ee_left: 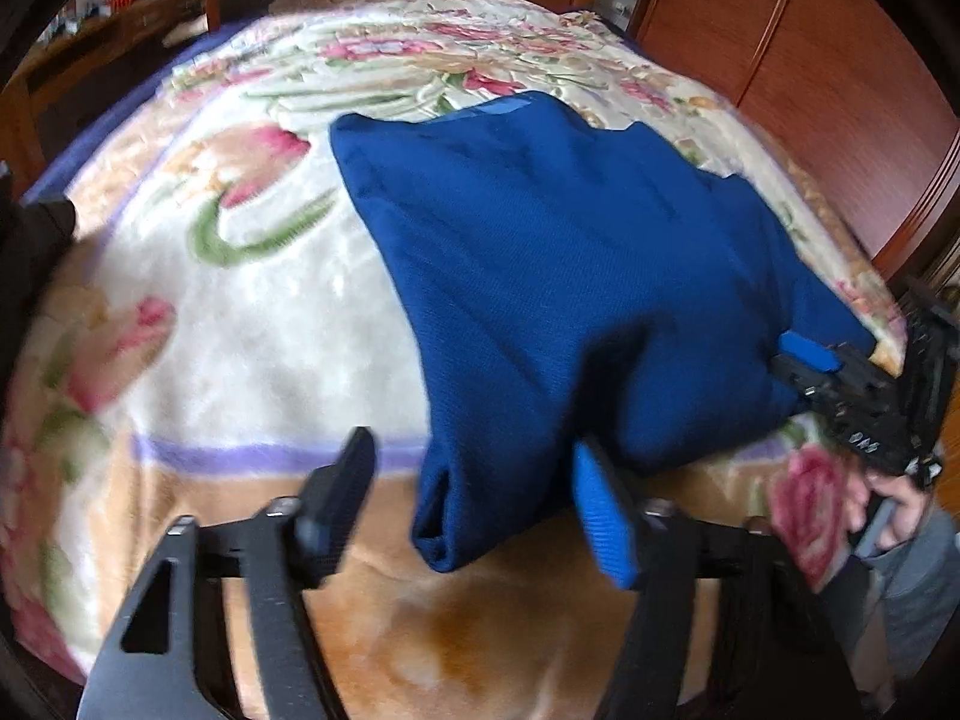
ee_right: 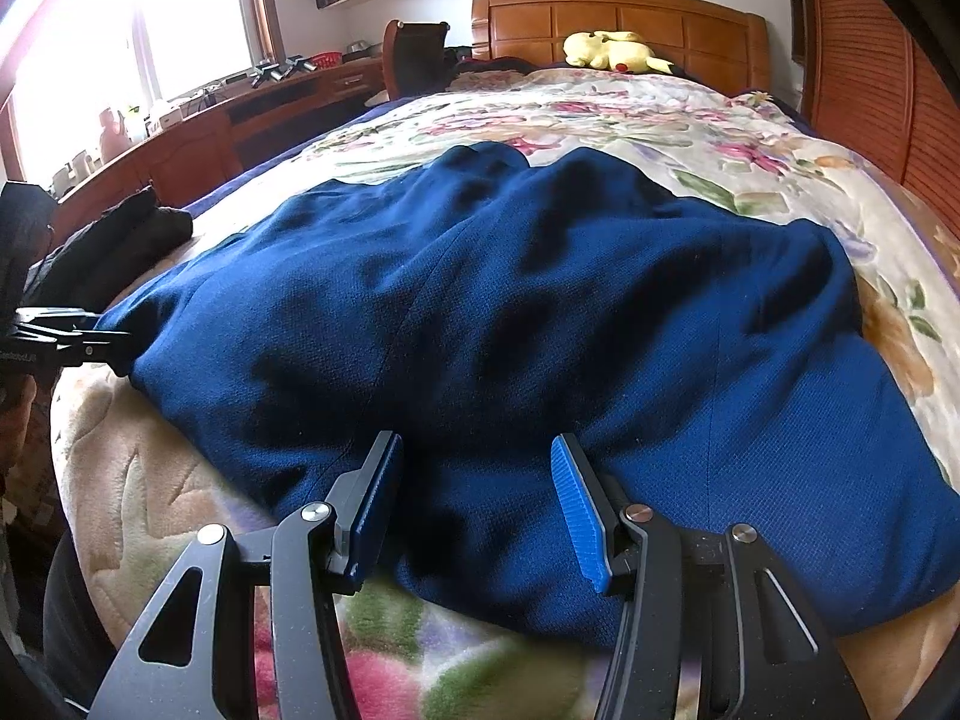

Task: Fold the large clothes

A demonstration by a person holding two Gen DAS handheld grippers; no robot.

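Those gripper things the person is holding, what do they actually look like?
Each is a black metal frame of flat linkage bars with triangular cutouts and silver rivets. The left gripper and right gripper each end in two flat black fingers faced with ribbed blue pads. No cables show. A bare hand grips one handle.

Blue garment spread rumpled on floral bed, right claw spread open over its near edge, left claw at its left corner, yellow plush by headboard.

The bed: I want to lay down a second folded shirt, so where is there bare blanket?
Free: floral blanket left of the blue garment, and the stretch between it and the yellow plush. Crowded: near edge, both tools, dark clothes.
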